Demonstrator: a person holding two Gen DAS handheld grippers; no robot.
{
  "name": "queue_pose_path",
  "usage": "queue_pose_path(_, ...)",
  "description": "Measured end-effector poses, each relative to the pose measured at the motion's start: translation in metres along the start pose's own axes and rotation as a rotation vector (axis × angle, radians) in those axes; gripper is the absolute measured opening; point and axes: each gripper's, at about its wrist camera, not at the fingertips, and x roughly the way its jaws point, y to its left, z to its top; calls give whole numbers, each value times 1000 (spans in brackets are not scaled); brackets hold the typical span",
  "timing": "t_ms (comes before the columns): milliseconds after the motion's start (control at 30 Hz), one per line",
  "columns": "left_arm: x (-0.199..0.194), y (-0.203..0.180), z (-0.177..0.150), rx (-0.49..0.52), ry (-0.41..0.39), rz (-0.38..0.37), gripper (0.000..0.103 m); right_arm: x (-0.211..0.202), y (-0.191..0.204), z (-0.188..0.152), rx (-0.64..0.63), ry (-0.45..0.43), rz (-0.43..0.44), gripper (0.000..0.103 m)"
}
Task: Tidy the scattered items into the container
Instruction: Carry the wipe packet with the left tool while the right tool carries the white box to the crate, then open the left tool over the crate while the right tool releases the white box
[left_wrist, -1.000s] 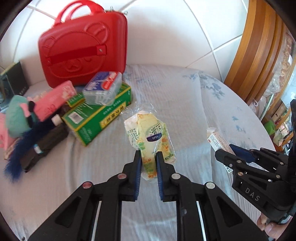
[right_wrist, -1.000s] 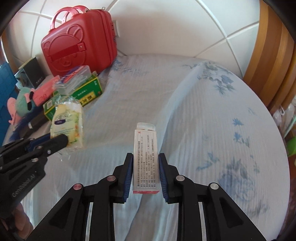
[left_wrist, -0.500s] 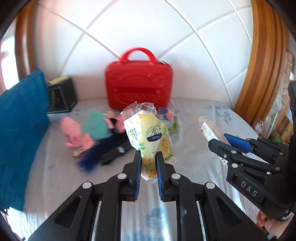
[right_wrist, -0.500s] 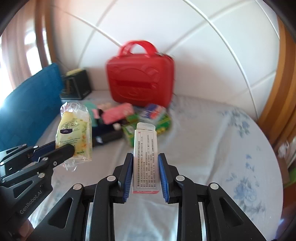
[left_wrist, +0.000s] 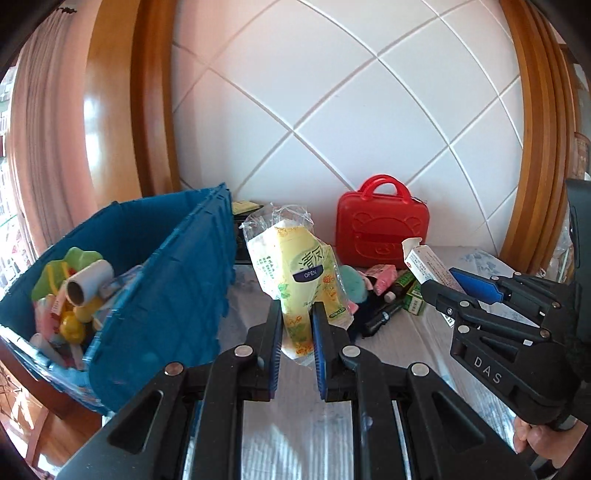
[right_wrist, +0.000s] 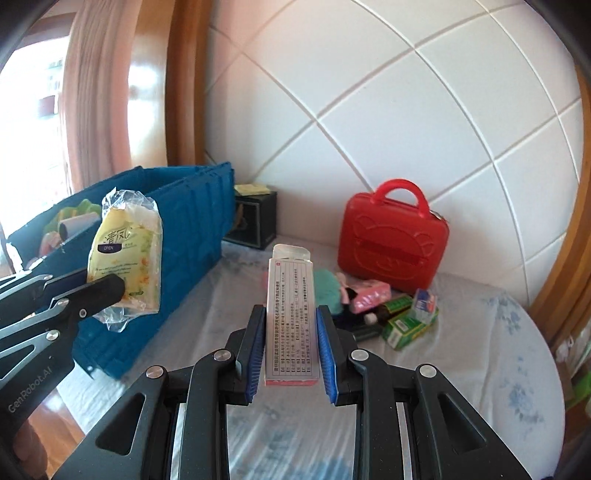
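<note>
Left gripper (left_wrist: 297, 325) at 6 o'clock, blue pads clamped on yellow plastic tissue pack (left_wrist: 295, 273), held upright. Right gripper (left_wrist: 448, 286) at 3 o'clock, closed on white printed carton (left_wrist: 424, 264). Blue fabric storage bin (left_wrist: 166, 295) at 9 o'clock, part-filled with toys. Red bear-embossed carry case (left_wrist: 382, 230) at 1 o'clock, against white tiled wall (left_wrist: 332, 110).

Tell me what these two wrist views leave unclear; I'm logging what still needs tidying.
- Blue bin: its contents are partly hidden by its near wall in the left wrist view, and mostly hidden in the right wrist view.
- Pile by the red case: in the right wrist view, the held white box covers part of it.
- Black box: in the left wrist view, the tissue pack and bin hide most of it.
</note>
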Motion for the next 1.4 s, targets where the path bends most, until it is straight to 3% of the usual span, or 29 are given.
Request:
queue_pose_path(200,-19,57,2,-74,-33,111,15,1,70,26,-82,-38,86,26)
queue_pose_path(400,-36,114,1,-118,-34,232,15,3,123,49,-120,-64,228,26)
queue_pose_path(500,-38,155,2,-169,9,253,15,12,159,62,-155,-35,303,26)
queue_pose_path(700,-27,244,12,-139,59,303,15,45,233,93,-155,45,401,27)
queue_pose_path(867,17,320,21,-150,223,260,15,83,291,120,-125,108,418,27)
queue_pose_path(1000,54,365,22,-144,342,231,15,116,336,143,-131,158,384,27)
queue_pose_path(1233,90,401,19,-150,457,178,18,172,394,154,-176,277,268,27)
queue_pose_path(1400,109,410,13,-133,506,150,32,200,405,149,-191,332,204,27)
